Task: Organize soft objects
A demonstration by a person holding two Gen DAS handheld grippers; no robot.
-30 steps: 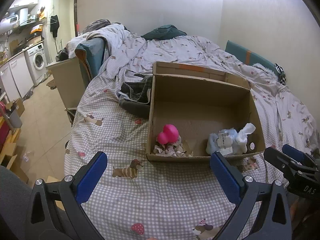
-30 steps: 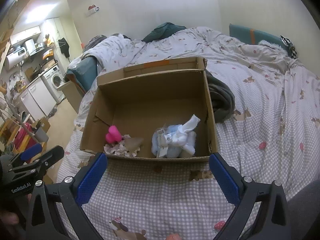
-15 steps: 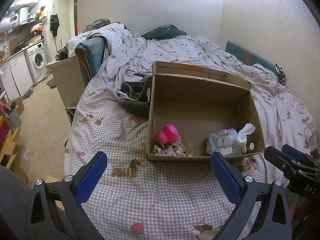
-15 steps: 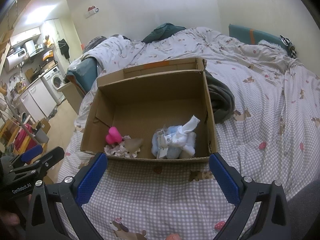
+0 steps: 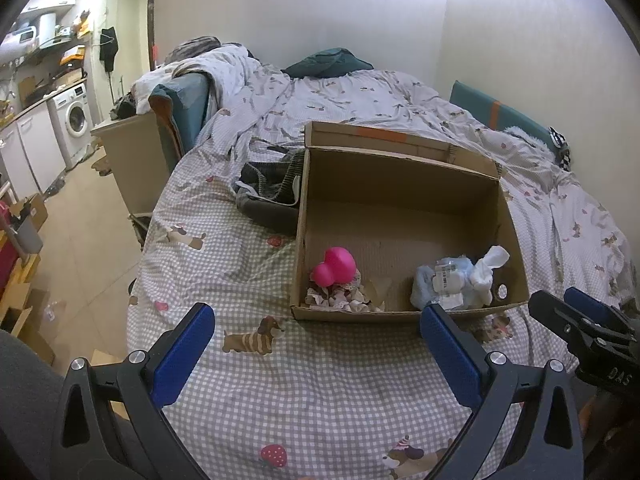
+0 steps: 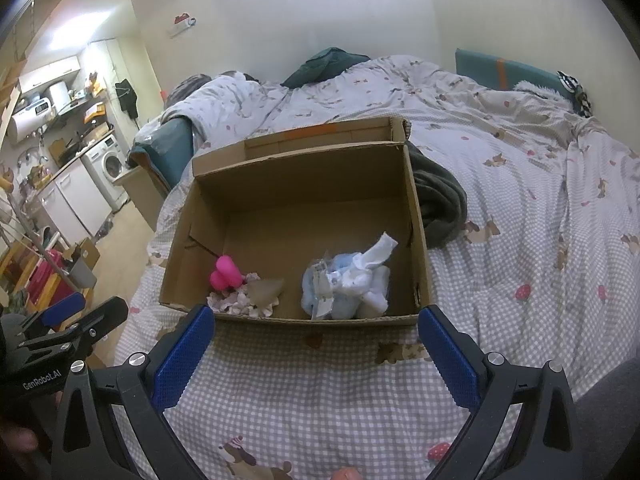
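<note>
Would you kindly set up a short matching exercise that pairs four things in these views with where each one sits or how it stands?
Things:
1. pink toy
2. blue and white bundle
3. dark grey garment
4. right gripper

Places or states:
A. on the bed, outside the cardboard box, against its wall
B. open, holding nothing
C. inside the box, near its left wall
D. inside the box, toward its right side

Pairs: 1-C, 2-D, 3-A, 4-B
</note>
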